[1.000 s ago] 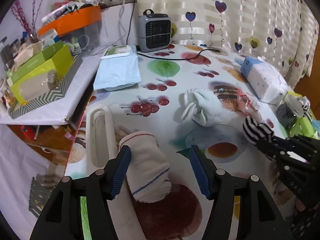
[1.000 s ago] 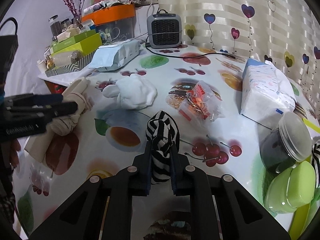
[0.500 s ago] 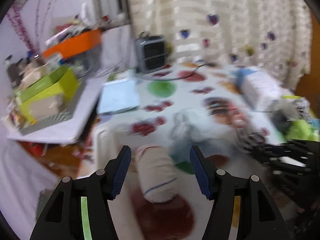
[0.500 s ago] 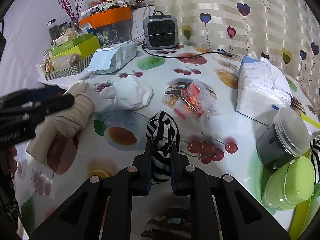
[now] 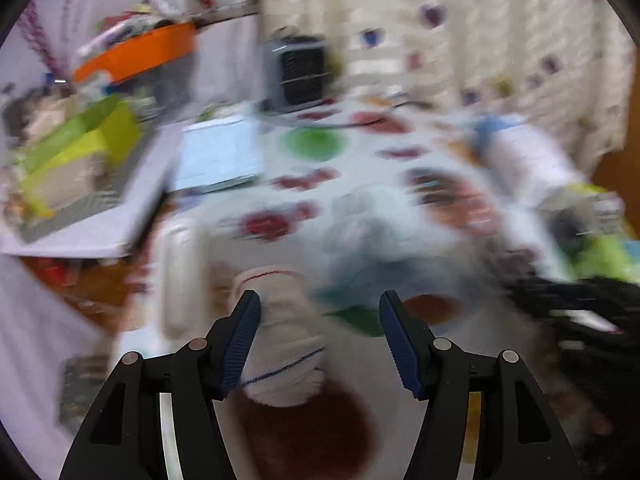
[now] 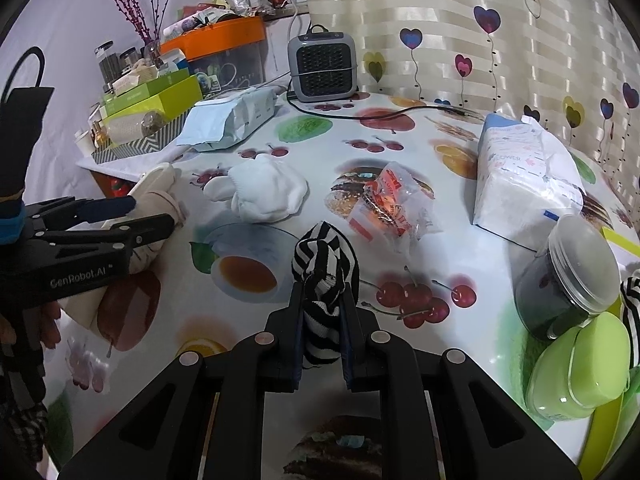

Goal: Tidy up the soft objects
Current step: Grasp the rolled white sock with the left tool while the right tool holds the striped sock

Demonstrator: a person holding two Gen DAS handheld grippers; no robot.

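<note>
Currently right tool (image 6: pixel 320 320) is clamped on the striped sock (image 6: pixel 324 264) above the surface (image 6: pixel 460 240); left tool (image 5: pixel 320 340), jaws apart, straddles the rolled cream sock (image 5: pixel 284 344), so closing on it looks next.

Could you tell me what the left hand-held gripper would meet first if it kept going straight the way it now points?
Most likely the rolled beige sock: it lies between the open fingers of the left hand-held gripper, close against the left pad. The view is blurred, so depth is uncertain.
</note>
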